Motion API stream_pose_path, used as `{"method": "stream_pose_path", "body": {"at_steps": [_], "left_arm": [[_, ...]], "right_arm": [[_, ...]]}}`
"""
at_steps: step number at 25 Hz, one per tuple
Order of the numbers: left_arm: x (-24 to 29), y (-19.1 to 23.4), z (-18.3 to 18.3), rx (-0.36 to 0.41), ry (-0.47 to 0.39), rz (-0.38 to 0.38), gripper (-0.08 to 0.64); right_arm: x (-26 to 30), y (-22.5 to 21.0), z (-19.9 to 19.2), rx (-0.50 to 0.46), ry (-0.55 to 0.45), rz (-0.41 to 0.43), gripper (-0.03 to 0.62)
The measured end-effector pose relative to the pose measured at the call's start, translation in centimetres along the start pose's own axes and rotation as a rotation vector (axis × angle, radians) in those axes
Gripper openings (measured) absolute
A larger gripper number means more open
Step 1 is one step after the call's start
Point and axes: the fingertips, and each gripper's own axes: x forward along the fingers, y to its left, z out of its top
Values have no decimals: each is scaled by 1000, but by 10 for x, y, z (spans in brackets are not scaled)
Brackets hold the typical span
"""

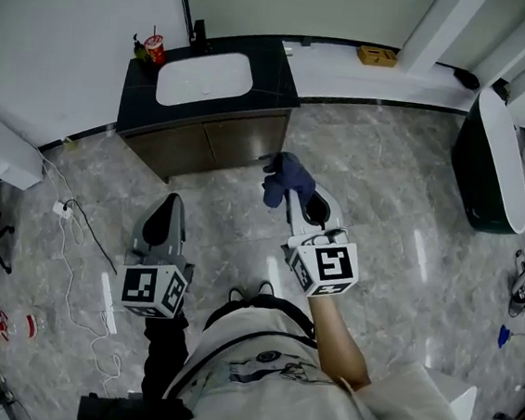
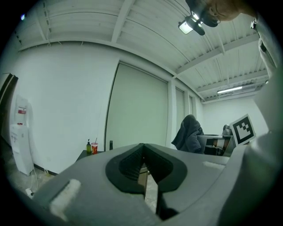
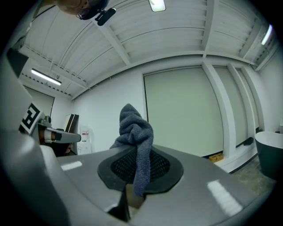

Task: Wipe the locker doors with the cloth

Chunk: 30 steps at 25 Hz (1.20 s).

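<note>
The right gripper (image 1: 294, 197) pinches the cloth (image 1: 285, 177), a dark blue bunch sticking out past the jaw tips toward 12 o'clock, near the middle of the head view, above the floor (image 1: 384, 203). The left gripper (image 1: 167, 208), at 8 o'clock from the cloth, has its jaws pressed together on nothing. A sink cabinet (image 1: 205, 138) stands at 11 o'clock from the cloth, with a red cup (image 1: 154, 49) on its 10 o'clock corner.

Bare floor (image 1: 384, 208) leaves my right gripper (image 1: 292, 196) room rightward, until the dark tub (image 1: 491, 163). The sink cabinet (image 1: 213, 143) stands ahead (cables (image 1: 90, 238) litter the floor left).
</note>
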Motion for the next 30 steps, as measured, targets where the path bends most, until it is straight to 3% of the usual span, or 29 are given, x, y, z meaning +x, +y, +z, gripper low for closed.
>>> {"method": "stream_pose_path", "body": {"at_steps": [10, 30], "left_arm": [[4, -18, 10, 4, -32, -14, -2], [16, -18, 0, 1, 9, 13, -2]], "right_arm": [[-3, -3, 11, -40, -13, 14, 34], [4, -6, 0, -26, 13, 35, 34]]}}
